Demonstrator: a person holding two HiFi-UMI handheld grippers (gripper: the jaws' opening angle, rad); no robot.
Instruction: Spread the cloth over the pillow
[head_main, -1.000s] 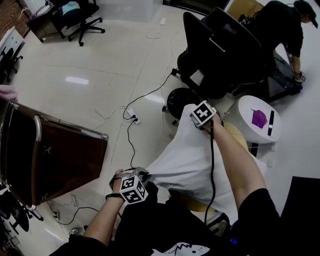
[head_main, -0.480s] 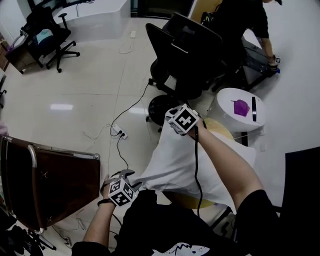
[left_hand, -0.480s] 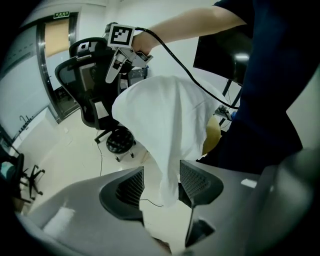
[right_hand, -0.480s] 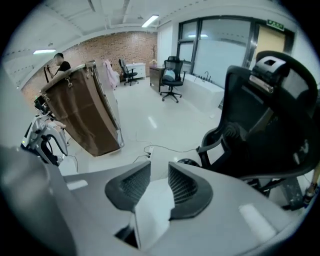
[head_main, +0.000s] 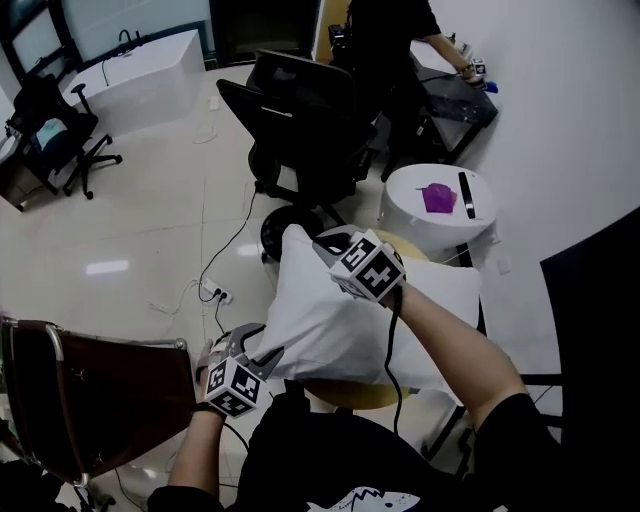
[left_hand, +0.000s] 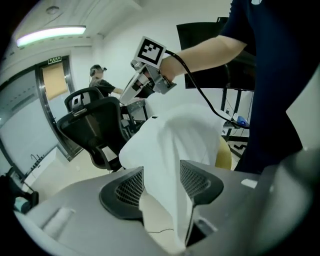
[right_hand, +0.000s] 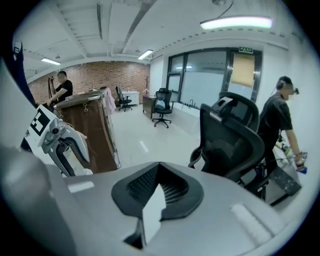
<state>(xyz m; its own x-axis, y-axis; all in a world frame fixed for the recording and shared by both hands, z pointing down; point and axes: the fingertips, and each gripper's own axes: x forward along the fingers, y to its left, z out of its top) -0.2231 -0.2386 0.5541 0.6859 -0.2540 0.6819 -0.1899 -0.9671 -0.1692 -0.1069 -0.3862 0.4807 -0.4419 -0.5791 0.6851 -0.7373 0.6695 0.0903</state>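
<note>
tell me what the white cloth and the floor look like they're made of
The white cloth looks like thin woven fabric with a matte surface. It folds and drapes softly, so perhaps cotton or a blend, though the look leaves that open. The floor looks like pale glossy tiles, probably ceramic or polished stone. Joint lines cross it and ceiling lights reflect in it.

This is an open-plan office used as a work space. Black mesh office chairs (head_main: 300, 110) on castors stand on a glossy pale tile floor (head_main: 150, 220), with a white desk (head_main: 150, 85) along the wall and a power strip (head_main: 212, 293) trailing cables. Glass-walled partitions (right_hand: 200, 75) under a green exit sign (right_hand: 245, 49), ceiling strip lights (right_hand: 235, 23) and a brick end wall (right_hand: 105, 75) show the same.
</note>
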